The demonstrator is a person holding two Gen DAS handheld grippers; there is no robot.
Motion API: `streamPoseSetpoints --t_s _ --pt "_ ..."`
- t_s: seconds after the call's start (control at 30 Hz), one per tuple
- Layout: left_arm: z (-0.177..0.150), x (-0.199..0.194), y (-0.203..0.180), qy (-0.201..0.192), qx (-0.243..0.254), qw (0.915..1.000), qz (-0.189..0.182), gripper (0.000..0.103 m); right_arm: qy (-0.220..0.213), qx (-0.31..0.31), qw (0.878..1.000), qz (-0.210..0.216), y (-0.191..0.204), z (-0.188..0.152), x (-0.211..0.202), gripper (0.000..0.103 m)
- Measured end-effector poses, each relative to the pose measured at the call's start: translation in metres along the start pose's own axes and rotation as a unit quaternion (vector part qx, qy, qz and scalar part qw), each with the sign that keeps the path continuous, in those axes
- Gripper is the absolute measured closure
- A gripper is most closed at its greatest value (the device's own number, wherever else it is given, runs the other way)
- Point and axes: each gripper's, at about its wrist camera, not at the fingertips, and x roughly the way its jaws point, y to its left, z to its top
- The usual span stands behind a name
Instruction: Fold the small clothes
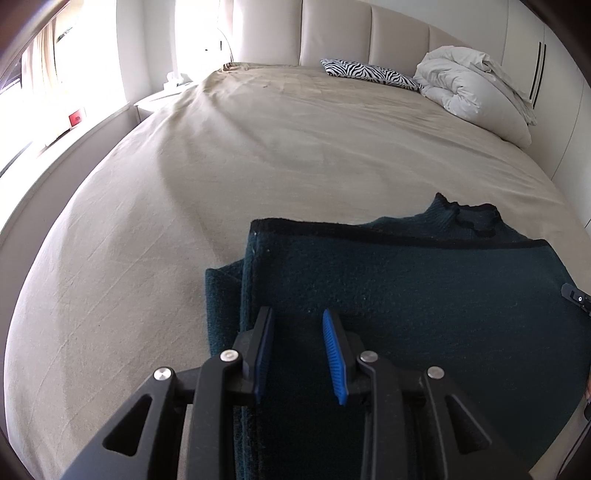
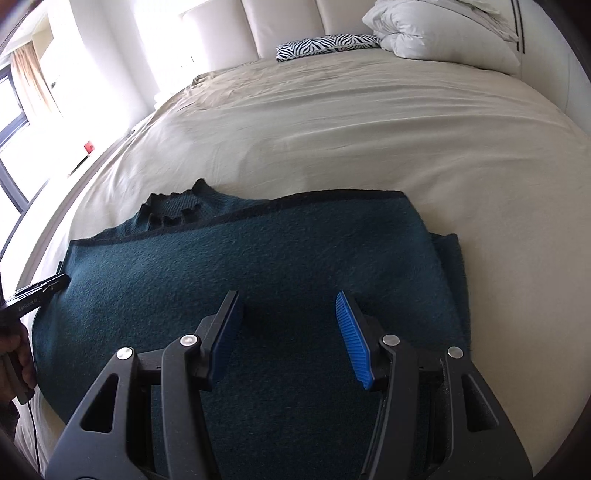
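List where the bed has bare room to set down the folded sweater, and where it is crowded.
Bare sheet lies between the sweater and the zebra pillow, and left of the sweater toward the window side. The head-right corner is crowded by the duvet.

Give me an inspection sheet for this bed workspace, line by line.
Surface: beige bedsheet, lightly creased.
Job's things: dark teal sweater, folded, lying flat, collar toward the headboard.
Clutter: zebra-print pillow and bundled white duvet at the bed's head.
Grippers: left gripper and right gripper above the sweater, jaws open, holding nothing.
Cables: thin black cable at the left edge of the right wrist view.
Surroundings: padded headboard, bright window.
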Motion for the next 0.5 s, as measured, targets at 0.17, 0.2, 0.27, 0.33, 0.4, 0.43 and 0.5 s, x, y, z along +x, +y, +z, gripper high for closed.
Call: streamPoseSetpoints --t_s 0.17,0.2,0.27,0.33,0.4,0.43,0.5 --pt "-0.001 -0.008 0.003 0.001 -0.009 1.0000 0.004 0.072 -0.017 0.081 0.996 -0.033 -0.042 0.003 -0.019 0.052" --pt "-0.002 -0.011 0.003 0.000 -0.011 0.9999 0.004 0.072 -0.019 0.100 0.994 -0.035 -0.047 0.002 -0.024 0.052" --pt "-0.006 -0.022 0.000 -0.005 -0.016 0.9999 0.001 0.072 -0.026 0.111 0.993 -0.023 -0.046 0.001 -0.035 0.051" --pt "-0.013 -0.036 -0.007 -0.013 -0.016 0.9997 -0.013 0.072 -0.031 0.094 0.995 0.006 -0.028 -0.001 -0.044 0.051" --pt "-0.025 -0.044 -0.018 -0.010 -0.004 0.9995 -0.030 0.071 -0.027 0.083 0.995 0.054 -0.003 -0.006 -0.050 0.051" --pt "-0.031 -0.047 -0.023 -0.007 0.000 0.9994 -0.034 0.071 -0.018 0.080 0.993 0.088 0.013 -0.010 -0.050 0.051" --pt "-0.042 -0.051 -0.030 0.001 -0.001 0.9988 -0.050 0.071 0.003 0.080 0.986 0.149 0.040 -0.024 -0.048 0.051"
